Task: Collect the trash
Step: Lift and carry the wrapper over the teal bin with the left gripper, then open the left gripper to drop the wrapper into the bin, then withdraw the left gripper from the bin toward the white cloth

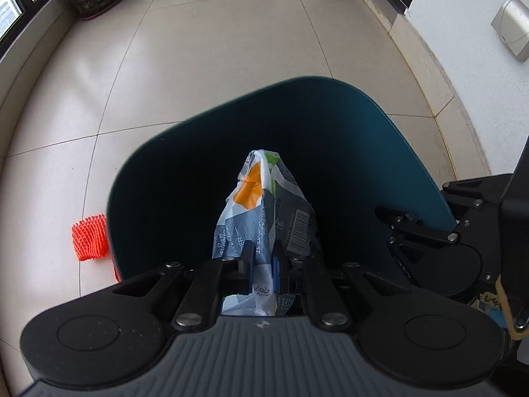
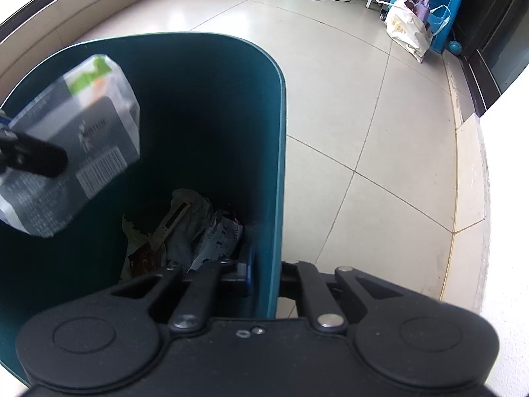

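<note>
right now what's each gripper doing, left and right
Left gripper: shut on the plastic wrapper, held above the open teal bin.
Right gripper: shut on the bin's wall, one finger inside, one outside.

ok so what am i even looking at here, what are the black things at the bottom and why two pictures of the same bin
The black shapes are two hand-held grippers, simple two-finger clamps that a person carries, one in each hand. Each has a wide-angle camera looking forward along its fingers, so you get one picture per gripper.

In the left gripper's picture, the left gripper is shut on a crumpled plastic wrapper and holds it over the open teal bin. An orange foam net lies on the tiled floor beside the bin.

In the right gripper's picture, the right gripper clamps the bin's wall, one finger inside and one outside. The same wrapper shows at the left, and more crumpled trash lies at the bottom of the bin.
</note>
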